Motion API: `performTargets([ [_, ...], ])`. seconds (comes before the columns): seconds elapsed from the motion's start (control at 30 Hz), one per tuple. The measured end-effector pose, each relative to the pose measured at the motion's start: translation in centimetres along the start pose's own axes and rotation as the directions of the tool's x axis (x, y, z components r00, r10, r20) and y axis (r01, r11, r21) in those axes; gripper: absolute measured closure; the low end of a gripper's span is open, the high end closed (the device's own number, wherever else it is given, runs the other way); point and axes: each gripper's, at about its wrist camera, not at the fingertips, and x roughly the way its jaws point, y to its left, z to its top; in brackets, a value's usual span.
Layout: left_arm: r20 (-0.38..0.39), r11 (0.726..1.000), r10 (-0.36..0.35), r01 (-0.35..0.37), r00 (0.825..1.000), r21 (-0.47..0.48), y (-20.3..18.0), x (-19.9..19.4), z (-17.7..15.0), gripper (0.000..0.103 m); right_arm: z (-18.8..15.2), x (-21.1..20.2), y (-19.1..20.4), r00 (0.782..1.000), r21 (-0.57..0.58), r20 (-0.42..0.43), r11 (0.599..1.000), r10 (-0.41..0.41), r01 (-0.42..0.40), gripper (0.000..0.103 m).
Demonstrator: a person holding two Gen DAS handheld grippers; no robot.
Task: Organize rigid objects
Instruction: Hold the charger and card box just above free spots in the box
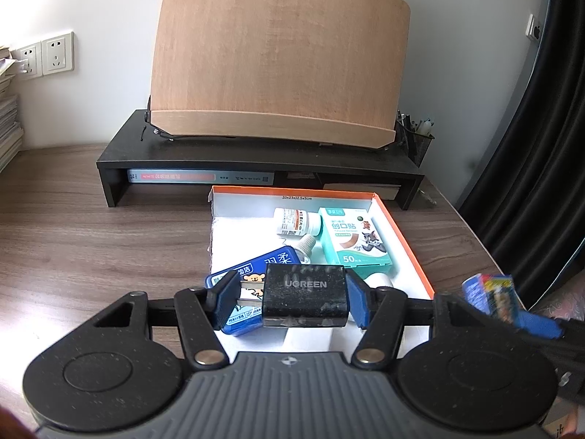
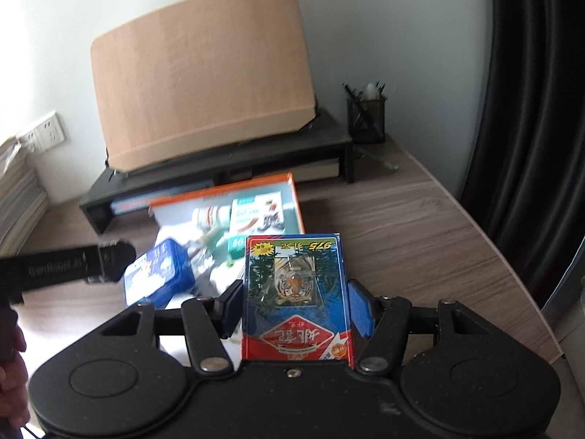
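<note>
Left wrist view is sharp. Your left gripper [image 1: 290, 298] is clamped on the black charger [image 1: 305, 294], prongs pointing left, pads on its two ends. It hangs over the near end of the tray [image 1: 402, 230], just above the blue tin [image 1: 243, 278]. Only this view lets you read the tray contents: white bottle [image 1: 296, 222] lying on its side, teal plaster box [image 1: 353, 243] beside it at the right wall, a small dropper bottle [image 1: 305, 247] between bottle and tin, something white [image 1: 380, 280] behind the right pad that I can't identify. The card box shows here only as a blurred corner at the right edge.

Right wrist view is blurred in the background, but it alone shows the card box [image 2: 298, 296] in full: tiger picture, print upside down, standing on end between the jaws of your right gripper [image 2: 296, 307], both pads against its long sides, so gripped. It sits at the tray's near right corner, above the desk [image 2: 420, 226]. Your left gripper appears there from the side as a black bar at left.

Both grippers pitch down and forward toward the riser [image 1: 256, 162]. A hand [image 2: 11, 373] is visible at the right view's left edge.
</note>
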Motion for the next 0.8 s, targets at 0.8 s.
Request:
performTargets([
  [0.8,0.003,1.000,0.004,-0.004,1.000,0.013,0.2,0.1,0.2,0.042,-3.5,2.7,5.2,0.990,-0.098,-0.111,0.990,0.088,-0.099,0.031],
])
